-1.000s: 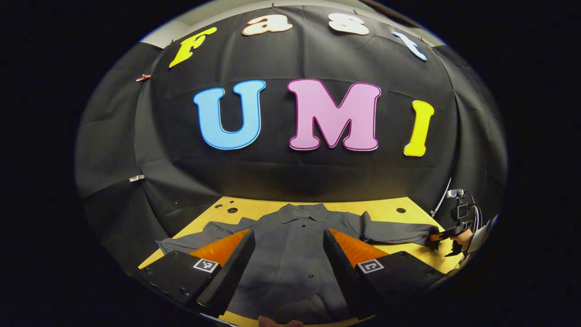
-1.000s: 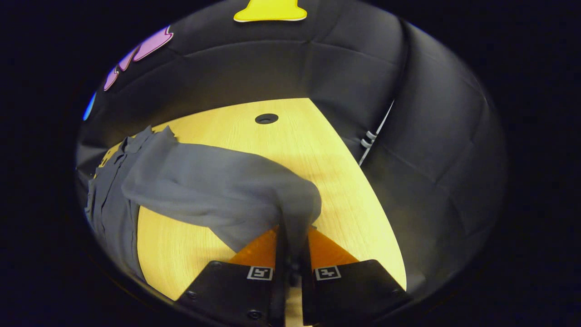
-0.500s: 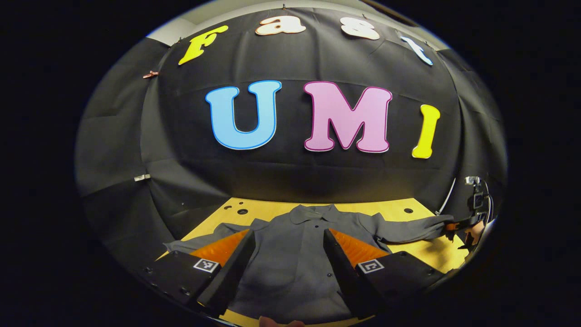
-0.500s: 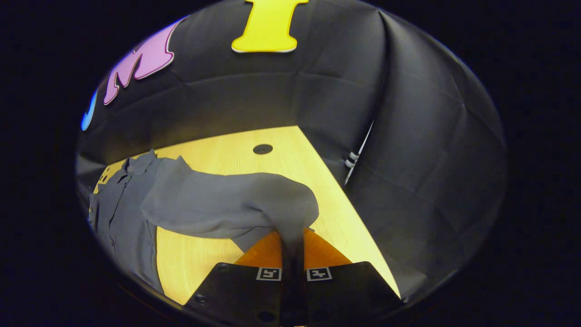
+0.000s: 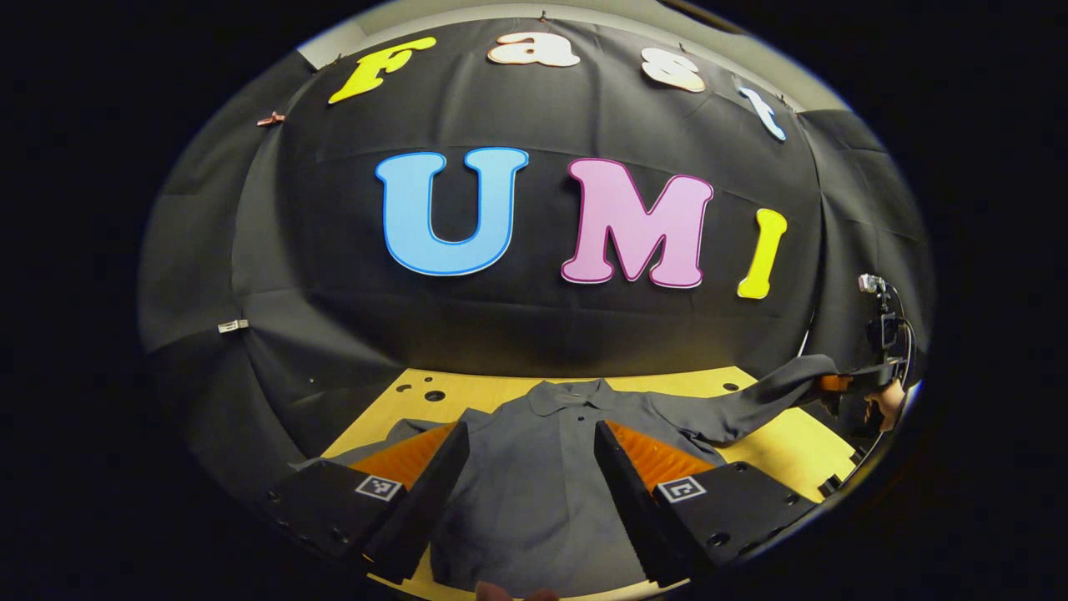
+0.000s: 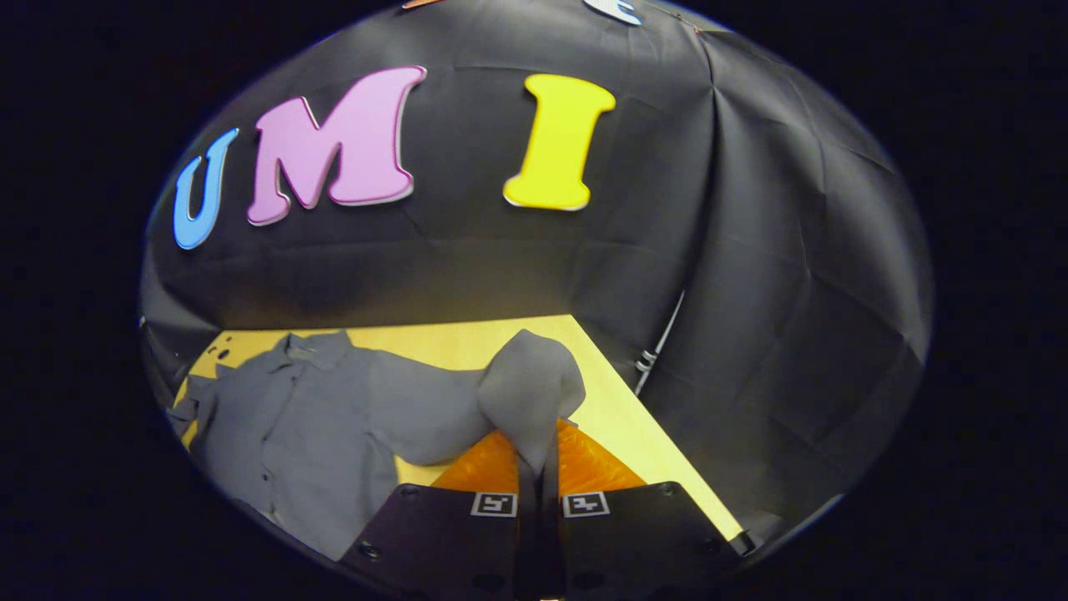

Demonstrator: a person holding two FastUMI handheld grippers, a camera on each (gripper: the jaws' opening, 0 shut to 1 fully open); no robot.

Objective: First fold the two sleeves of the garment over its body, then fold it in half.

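Observation:
A grey button-up shirt point(image 5: 534, 467) lies face up on the yellow table point(image 5: 784, 438), collar toward the wall. My left gripper point(image 5: 526, 467) hovers open above the shirt's body, with nothing between its fingers. At the far right of the left gripper view, the right gripper point(image 5: 843, 382) holds the end of one sleeve point(image 5: 751, 405) lifted off the table. In the right gripper view my right gripper point(image 6: 538, 455) is shut on that sleeve's cuff point(image 6: 530, 392), and the sleeve runs left to the shirt's body point(image 6: 309, 426). The other sleeve point(image 5: 392, 434) lies flat, partly behind my left finger.
The black cloth wall point(image 5: 534, 317) closes the back of the table, and another cloth wall point(image 6: 793, 334) stands close on the right. Small round holes point(image 5: 434, 396) mark the tabletop near the back left. A white cable point(image 6: 659, 346) hangs at the table's right corner.
The right gripper has risen and tipped up with the sleeve cuff in it, so the sleeve now hangs clear of the table. The left gripper stays open over the body.

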